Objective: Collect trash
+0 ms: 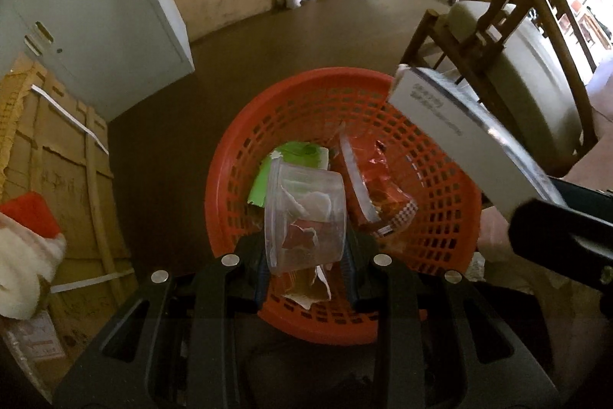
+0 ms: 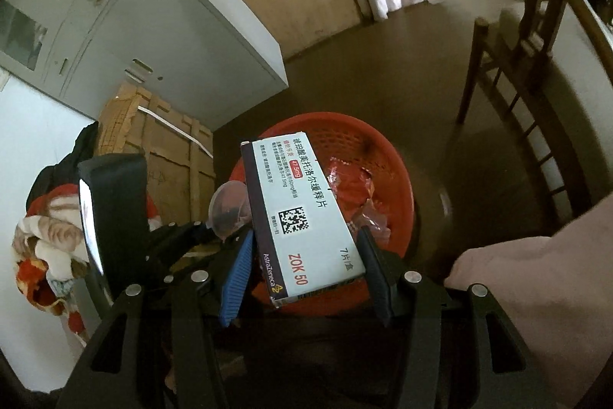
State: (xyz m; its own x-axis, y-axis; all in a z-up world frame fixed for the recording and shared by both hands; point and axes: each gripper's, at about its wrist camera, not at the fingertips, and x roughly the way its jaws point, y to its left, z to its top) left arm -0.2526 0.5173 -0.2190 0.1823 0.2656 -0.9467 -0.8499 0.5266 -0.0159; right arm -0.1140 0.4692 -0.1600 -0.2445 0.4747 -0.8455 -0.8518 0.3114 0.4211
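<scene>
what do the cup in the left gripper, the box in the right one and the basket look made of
Cup: thin clear plastic, glossy; the scraps inside show through its wall.
Box: printed cardboard, apparently smooth matte; flat panels, sharp folded edges, a torn end flap.
Basket: orange moulded plastic, slightly shiny, with a regular grid of slots.
Left gripper and right gripper each clamp their item above the basket.

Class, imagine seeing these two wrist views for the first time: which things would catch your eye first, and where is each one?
The orange basket on the brown floor stands out first, with a red wrapper and green packaging inside. Above it, the left gripper clamps a clear plastic cup. The right gripper holds a white medicine box marked ZOK 50 over the basket.
</scene>
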